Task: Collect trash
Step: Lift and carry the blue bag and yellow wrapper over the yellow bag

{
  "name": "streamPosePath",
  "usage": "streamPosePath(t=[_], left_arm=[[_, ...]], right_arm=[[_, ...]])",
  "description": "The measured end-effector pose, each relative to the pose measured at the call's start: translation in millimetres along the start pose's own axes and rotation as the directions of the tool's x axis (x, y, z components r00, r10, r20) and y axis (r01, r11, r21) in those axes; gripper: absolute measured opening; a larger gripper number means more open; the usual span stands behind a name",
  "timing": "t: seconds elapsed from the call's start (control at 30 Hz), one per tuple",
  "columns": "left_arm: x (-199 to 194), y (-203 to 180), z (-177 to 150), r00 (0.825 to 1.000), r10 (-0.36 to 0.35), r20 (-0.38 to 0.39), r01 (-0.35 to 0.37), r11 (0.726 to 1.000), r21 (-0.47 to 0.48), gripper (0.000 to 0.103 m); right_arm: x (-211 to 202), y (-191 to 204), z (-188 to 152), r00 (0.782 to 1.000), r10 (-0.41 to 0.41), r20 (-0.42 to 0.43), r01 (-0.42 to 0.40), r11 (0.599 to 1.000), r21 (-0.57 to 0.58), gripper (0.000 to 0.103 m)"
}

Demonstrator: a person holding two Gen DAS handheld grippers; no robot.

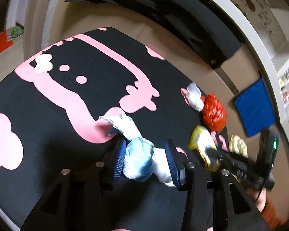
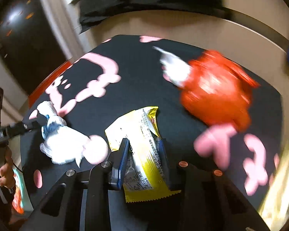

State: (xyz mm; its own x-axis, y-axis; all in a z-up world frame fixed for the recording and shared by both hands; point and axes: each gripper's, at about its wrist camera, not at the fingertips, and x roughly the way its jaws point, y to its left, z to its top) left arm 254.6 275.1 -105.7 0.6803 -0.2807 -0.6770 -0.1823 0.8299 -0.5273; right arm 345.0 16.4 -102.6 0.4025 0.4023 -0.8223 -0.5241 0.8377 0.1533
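Note:
On a black mat with pink shapes (image 1: 71, 104) lies trash. My left gripper (image 1: 145, 144) is shut on a crumpled white and blue plastic bag (image 1: 138, 157); the same bag shows in the right wrist view (image 2: 61, 144). My right gripper (image 2: 144, 144) is shut on a yellow and white snack wrapper (image 2: 142, 154), which also shows in the left wrist view (image 1: 201, 144). A crumpled red bag (image 1: 214, 112) (image 2: 215, 94) and a white wad (image 1: 194, 97) (image 2: 173, 67) lie at the mat's far right.
A black cloth (image 1: 163, 13) lies on the beige floor beyond the mat. A blue pad (image 1: 254, 105) lies right of the mat beside a white frame. A pale crumpled piece (image 1: 238, 146) sits near the right gripper's body.

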Motion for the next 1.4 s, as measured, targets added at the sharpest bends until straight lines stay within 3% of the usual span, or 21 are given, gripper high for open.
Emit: streamPosePath(t=[0.2, 0.37, 0.47, 0.6, 0.73, 0.93, 0.97, 1.2, 1.4], left_arm=[[20, -4, 3, 0.996, 0.093, -0.018, -0.093, 0.995, -0.036, 0.045], [34, -12, -4, 0.989, 0.137, -0.059, -0.139, 0.99, -0.033, 0.045], [34, -16, -11, 0.987, 0.143, -0.07, -0.144, 0.989, -0.016, 0.045], [29, -21, -18, 0.986, 0.154, -0.056, -0.153, 0.988, 0.021, 0.037], [23, -28, -21, 0.987, 0.153, -0.052, -0.15, 0.987, 0.052, 0.032], [12, -47, -20, 0.99, 0.139, -0.023, -0.137, 0.987, 0.087, 0.031], [10, -52, -19, 0.991, 0.135, -0.017, -0.133, 0.986, 0.096, 0.031], [-10, -97, -12, 0.995, 0.092, 0.037, -0.097, 0.98, 0.175, 0.031], [-28, -146, -2, 0.994, 0.043, 0.098, -0.068, 0.96, 0.271, 0.031]], right_arm=[[-26, -17, -36, 0.997, -0.072, 0.041, 0.069, 0.996, 0.061, 0.031], [-38, -18, -47, 0.994, -0.059, 0.088, 0.057, 0.998, 0.028, 0.049], [-40, -6, -48, 0.992, -0.064, 0.104, 0.072, 0.994, -0.077, 0.056], [-31, 4, -47, 0.995, -0.06, 0.086, 0.073, 0.985, -0.156, 0.056], [-19, -2, -41, 0.999, -0.018, 0.049, 0.024, 0.992, -0.126, 0.056], [-29, 16, -46, 0.997, -0.052, 0.064, 0.066, 0.971, -0.231, 0.043], [-33, 17, -47, 0.996, -0.049, 0.072, 0.065, 0.97, -0.235, 0.037], [-88, 7, -40, 0.978, -0.043, 0.202, 0.081, 0.979, -0.185, 0.036], [-145, -13, -34, 0.946, -0.063, 0.317, 0.106, 0.987, -0.12, 0.036]])
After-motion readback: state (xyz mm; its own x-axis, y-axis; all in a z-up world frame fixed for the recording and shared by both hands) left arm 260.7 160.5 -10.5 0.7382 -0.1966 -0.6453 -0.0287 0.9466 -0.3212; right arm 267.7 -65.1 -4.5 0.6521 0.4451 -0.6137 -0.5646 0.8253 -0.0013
